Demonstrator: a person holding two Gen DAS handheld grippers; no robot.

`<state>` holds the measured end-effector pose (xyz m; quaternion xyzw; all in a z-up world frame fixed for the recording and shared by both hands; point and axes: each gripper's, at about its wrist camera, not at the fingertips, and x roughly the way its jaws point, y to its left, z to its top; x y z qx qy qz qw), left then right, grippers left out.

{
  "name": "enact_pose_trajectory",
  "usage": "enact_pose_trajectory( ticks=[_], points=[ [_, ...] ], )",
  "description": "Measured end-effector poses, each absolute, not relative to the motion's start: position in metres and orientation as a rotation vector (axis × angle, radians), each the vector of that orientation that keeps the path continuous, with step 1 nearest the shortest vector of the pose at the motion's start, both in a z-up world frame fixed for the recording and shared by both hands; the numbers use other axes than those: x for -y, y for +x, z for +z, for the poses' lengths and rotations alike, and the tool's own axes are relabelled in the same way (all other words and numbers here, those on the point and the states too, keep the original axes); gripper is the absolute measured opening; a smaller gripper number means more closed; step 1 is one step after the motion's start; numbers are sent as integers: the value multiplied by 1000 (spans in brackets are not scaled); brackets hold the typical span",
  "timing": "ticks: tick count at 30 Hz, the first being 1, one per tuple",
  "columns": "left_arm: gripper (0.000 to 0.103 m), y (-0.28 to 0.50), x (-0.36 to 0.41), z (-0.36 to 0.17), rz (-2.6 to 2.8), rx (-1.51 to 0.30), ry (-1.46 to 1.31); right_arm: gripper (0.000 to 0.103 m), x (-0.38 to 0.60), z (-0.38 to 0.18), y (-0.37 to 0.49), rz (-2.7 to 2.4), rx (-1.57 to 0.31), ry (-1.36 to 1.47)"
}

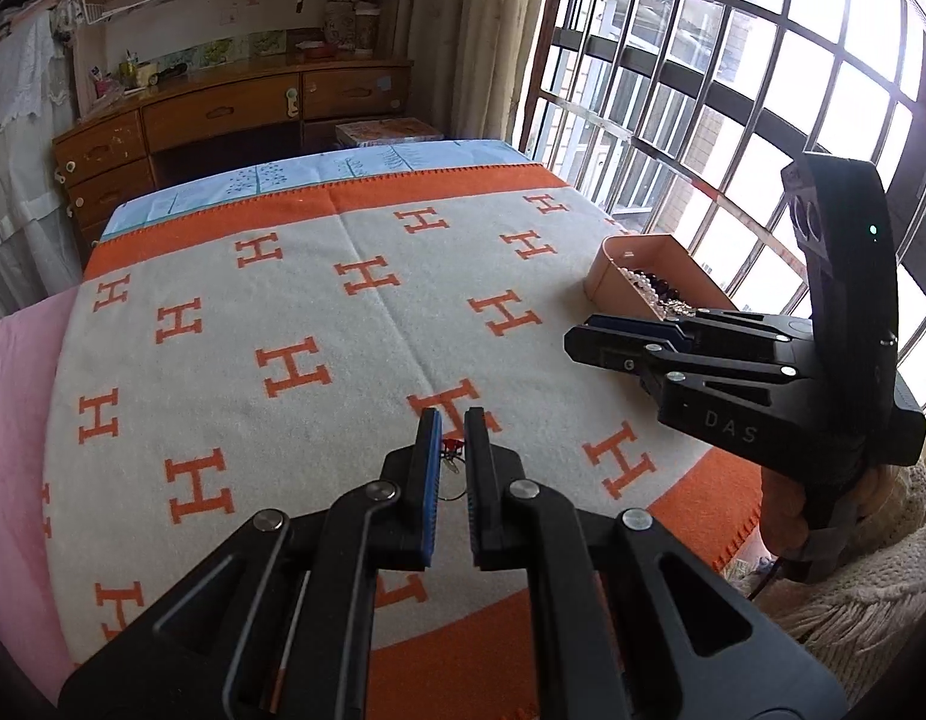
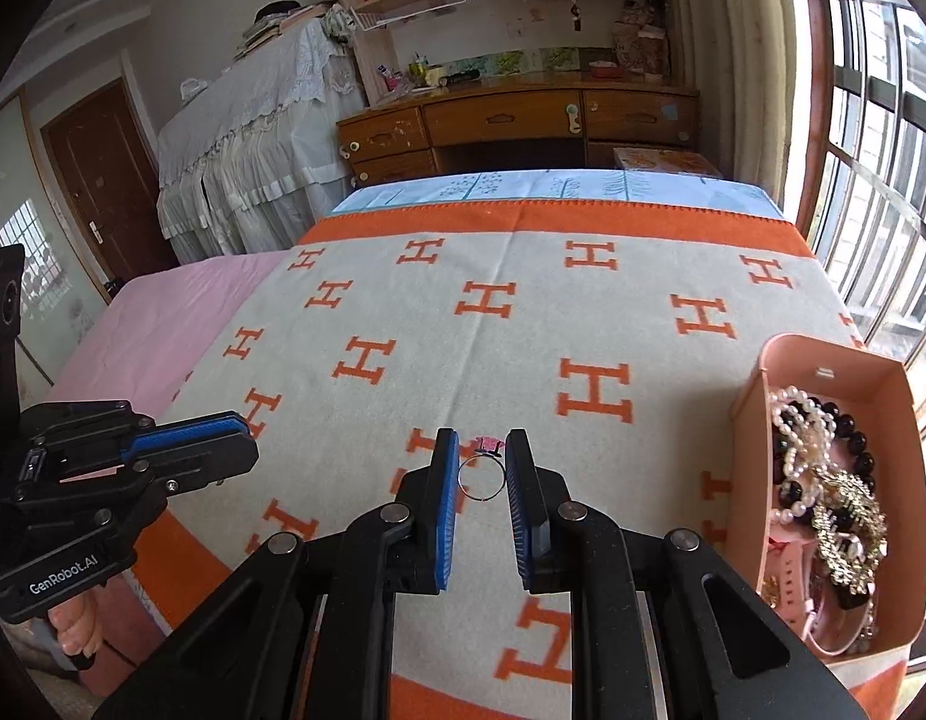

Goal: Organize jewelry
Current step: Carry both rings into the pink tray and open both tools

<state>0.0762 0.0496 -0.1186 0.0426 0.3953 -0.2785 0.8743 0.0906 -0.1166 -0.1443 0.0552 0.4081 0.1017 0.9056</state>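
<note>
Lettering "GenRobot.AI" on left tool (image 2: 223, 438)

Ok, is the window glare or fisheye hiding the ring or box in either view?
Left wrist view: window blown out white, ring small and dim between the jaws, box partly behind the right gripper. Right wrist view: evenly lit, ring and box sharp; edges bend, corners dark.

Bright daylight enters through the barred window (image 1: 733, 90), panes blown out. Fisheye bends edges; corners dark, possibly vignetted.
</note>
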Motion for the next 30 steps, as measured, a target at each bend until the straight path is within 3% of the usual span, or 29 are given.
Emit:
enact_pose_trajectory(
  ticks=[10, 17, 30],
  points=[
    [6, 83, 83, -69, -768, -765, 152, 16, 245, -90, 27, 41, -699, 190],
    [6, 92, 165, -81, -856, -856, 118, 16, 323, -88, 4, -21, -712, 267],
    [7, 88, 195, -120, -846, -943, 111, 16, 342, -132, -9, 47, -799, 284]
  ],
)
